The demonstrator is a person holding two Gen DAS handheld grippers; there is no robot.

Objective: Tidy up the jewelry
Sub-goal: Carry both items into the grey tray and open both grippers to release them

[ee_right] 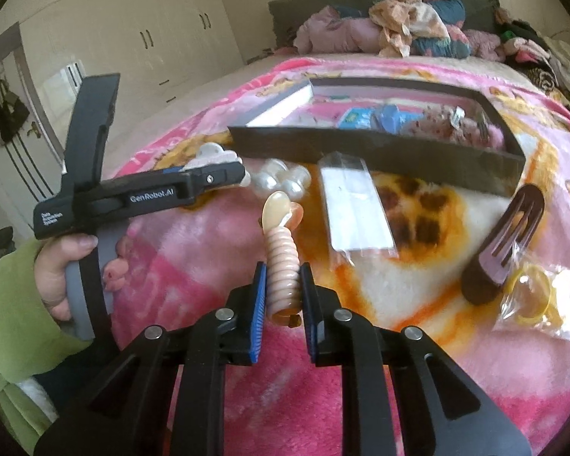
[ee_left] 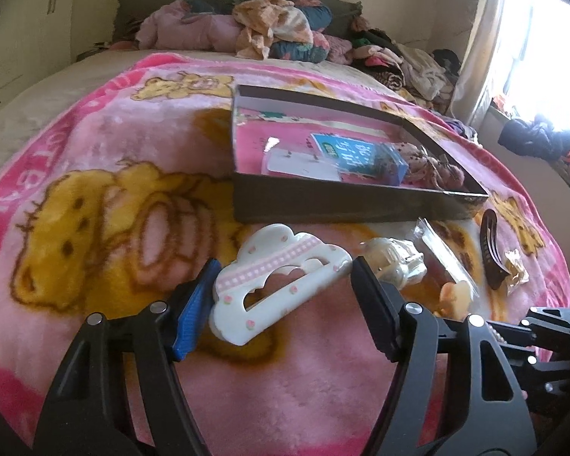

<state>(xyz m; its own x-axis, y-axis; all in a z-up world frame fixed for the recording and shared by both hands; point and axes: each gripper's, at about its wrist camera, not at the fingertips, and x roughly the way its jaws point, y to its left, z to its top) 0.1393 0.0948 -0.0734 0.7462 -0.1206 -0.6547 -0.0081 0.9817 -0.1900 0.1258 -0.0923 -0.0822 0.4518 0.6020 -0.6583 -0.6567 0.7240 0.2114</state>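
Left claw [ee_left: 281,296] around cloud hair clip [ee_left: 273,288]

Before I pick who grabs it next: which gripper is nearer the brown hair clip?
Right. The right gripper is beside the brown hair clip; the left gripper is farther over.

I am working in a bedroom at home. Under my claws lies a bed spread with a pink bear-print blanket [ee_left: 106,174]. Far ahead of them, against the dark headboard [ee_right: 323,3], sits a heap of clothes [ee_left: 281,26] and bedding. Off to the left of my right claw runs a wall of cream wardrobe doors [ee_right: 140,34]. To the right of my left claw a bright curtained window [ee_left: 532,38] lets daylight in.
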